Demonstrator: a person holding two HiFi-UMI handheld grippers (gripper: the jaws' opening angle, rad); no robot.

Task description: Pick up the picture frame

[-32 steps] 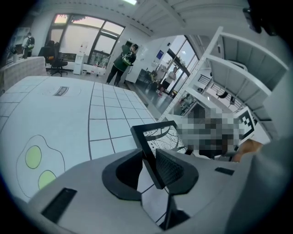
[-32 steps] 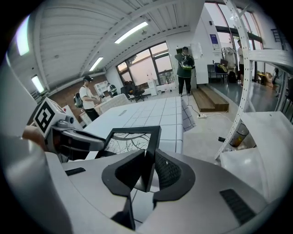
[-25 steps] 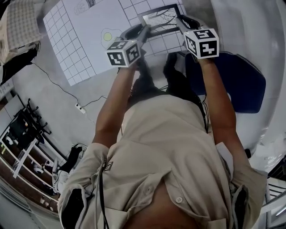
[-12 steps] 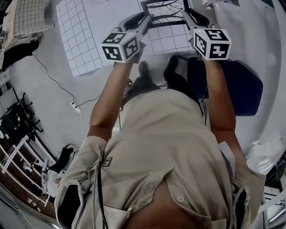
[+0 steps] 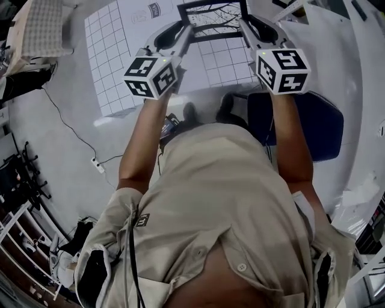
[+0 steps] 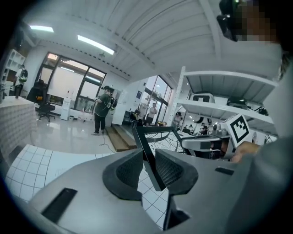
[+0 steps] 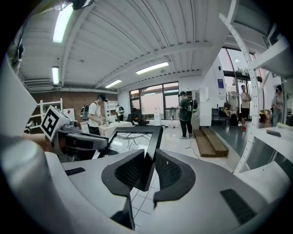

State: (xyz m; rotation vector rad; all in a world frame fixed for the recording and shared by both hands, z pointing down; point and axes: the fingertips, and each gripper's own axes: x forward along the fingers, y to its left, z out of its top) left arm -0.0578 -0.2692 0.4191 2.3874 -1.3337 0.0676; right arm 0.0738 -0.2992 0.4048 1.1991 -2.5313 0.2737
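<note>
Between two grippers point(image 5: 184, 31) point(image 5: 244, 25) — one picture frame point(image 5: 213, 17)

The room is bright. Long lamps point(image 7: 62, 23) on the ceiling shine white. Daylight comes in through the big windows point(image 6: 68, 86), and the glass looks washed out. The shiny floor point(image 6: 59, 135) throws some light back. Light lies smooth on the grey left tongs point(image 6: 147, 160), with no hard glare. Both gripper views bend round like a fish bowl and have black corners. The head view is evenly lit with soft, pale shadows, and lines curve near its edges.
</note>
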